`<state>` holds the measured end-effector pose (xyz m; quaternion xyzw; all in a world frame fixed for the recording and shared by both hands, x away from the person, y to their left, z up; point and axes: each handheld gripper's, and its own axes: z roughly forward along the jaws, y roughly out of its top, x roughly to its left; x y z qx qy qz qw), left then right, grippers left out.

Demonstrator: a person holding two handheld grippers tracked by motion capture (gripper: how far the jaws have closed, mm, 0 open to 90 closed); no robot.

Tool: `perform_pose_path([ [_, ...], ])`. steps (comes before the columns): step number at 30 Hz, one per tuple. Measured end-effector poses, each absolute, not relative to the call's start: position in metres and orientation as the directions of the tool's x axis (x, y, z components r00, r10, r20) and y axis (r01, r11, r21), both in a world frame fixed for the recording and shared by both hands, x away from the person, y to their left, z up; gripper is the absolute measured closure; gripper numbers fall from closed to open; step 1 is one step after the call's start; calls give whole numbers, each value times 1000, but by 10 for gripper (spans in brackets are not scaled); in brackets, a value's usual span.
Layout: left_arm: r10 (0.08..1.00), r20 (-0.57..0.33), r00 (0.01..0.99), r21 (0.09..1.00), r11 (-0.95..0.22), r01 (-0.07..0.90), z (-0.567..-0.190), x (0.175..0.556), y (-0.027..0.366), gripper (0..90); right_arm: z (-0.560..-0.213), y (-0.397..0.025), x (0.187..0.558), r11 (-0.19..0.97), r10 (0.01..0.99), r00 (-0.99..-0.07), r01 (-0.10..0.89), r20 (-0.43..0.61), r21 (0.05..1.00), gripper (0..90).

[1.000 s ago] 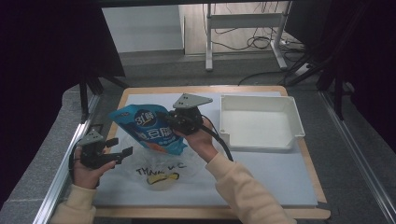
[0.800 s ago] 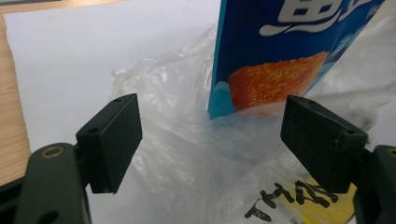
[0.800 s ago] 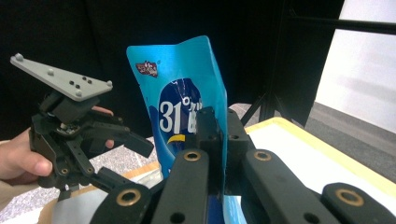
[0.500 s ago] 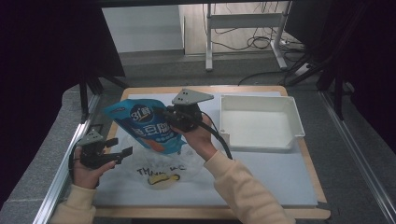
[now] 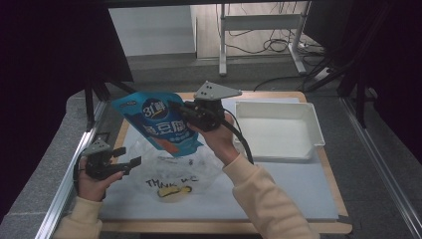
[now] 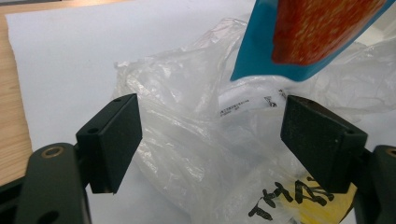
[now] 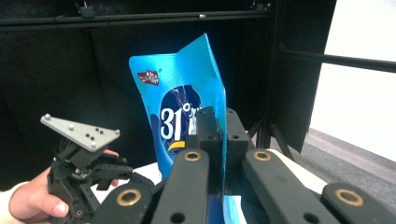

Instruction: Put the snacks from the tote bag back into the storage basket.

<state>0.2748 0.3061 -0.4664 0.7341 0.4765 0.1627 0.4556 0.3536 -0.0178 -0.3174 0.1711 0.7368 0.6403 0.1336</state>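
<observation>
In the middle of the high view, a little above centre, the right gripper [image 5: 180,110] has its jaws pinched tight on the edge of a blue pouch [image 5: 159,122], which hangs tilted in the air over the clear plastic bag [image 5: 184,162] lying crumpled on the white mat [image 5: 278,184]; it looks lifted clear of the bag so it can be carried elsewhere, perhaps to the white tray [image 5: 278,129] at the right of the frame, though that is only a guess. At the lower left the left gripper [image 5: 130,163] rests low just beside the bag with its jaws spread wide and nothing between them, likely ready to steady the bag. The pouch front reads "31°" in large white figures, followed by white characters too small to make out, with a small red logo near its top corner [image 7: 148,77]. The bag carries black hand-style lettering starting "THNK" over a yellow patch [image 5: 171,191], the rest unclear
</observation>
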Motion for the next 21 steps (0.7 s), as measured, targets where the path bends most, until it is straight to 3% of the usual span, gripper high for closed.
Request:
perform_pose_path([
  [21, 850, -193, 490, 821, -134, 555, -468, 276, 306, 211, -286, -41, 365, 74, 457, -889, 65, 24, 995, 891],
])
